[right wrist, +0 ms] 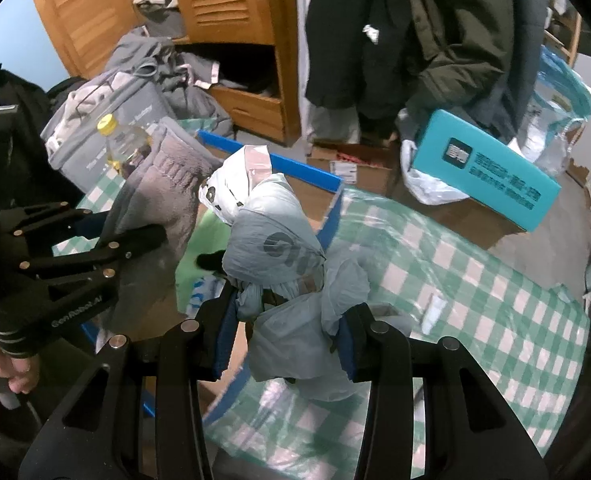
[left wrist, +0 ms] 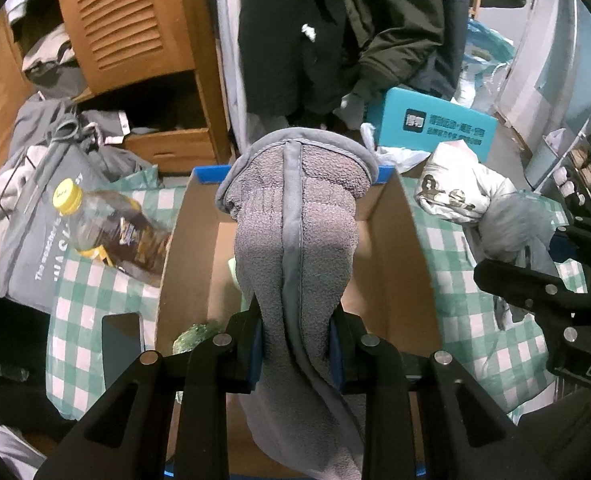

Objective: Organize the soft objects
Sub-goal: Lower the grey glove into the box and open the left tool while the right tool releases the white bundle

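Your left hand-held gripper (left wrist: 295, 344) is clenching a grey fleece towel (left wrist: 295, 216), hanging it over the open cardboard box (left wrist: 391, 264). Your right hand-held gripper (right wrist: 285, 344) is gripping a knotted pale plastic bag bundle (right wrist: 279, 252), holding it above the box's near right edge. The box is sitting on the green checked table (right wrist: 475, 300); a yellow-capped bottle (left wrist: 107, 220) is lying just left of it.

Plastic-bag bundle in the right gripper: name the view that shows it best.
The right wrist view. There the plastic-bag bundle fills the centre, clamped between the right gripper pads above the cardboard box. The left wrist view shows it only at the right edge, partly behind that gripper.
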Available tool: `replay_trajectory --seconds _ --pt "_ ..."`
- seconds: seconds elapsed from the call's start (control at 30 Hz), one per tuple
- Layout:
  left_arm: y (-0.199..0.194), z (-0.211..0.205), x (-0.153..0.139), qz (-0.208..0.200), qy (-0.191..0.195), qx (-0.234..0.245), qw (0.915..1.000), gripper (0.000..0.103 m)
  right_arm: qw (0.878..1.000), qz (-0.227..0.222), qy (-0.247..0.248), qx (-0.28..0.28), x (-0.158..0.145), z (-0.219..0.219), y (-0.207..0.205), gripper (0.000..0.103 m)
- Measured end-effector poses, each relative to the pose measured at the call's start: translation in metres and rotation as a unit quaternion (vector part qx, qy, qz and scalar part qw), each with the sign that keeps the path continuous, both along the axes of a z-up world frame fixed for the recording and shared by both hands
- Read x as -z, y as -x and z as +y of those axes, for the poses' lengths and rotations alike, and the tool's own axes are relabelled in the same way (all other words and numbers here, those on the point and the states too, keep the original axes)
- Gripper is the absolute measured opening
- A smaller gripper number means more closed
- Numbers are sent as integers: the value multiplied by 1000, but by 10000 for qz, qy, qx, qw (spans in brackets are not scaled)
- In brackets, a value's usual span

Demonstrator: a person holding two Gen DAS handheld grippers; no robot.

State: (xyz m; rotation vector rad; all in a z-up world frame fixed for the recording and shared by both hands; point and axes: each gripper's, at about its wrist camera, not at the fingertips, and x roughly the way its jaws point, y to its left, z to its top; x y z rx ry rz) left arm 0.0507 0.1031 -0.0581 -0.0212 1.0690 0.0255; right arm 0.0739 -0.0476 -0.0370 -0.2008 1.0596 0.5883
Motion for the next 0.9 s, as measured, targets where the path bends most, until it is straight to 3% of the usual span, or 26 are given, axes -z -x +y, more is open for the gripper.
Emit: replay_trajectory --seconds 0.43,0.73,0.9 --pt "-2 25 24 246 101 -264 9993 29 9996 192 76 -217 15 37 -4 41" --pt "-2 26 27 337 -73 -304 9989 44 9990 329 90 -277 26 49 -7 41" --pt "-1 26 24 340 -165 -338 9987 60 9989 342 112 -292 27 53 -7 43"
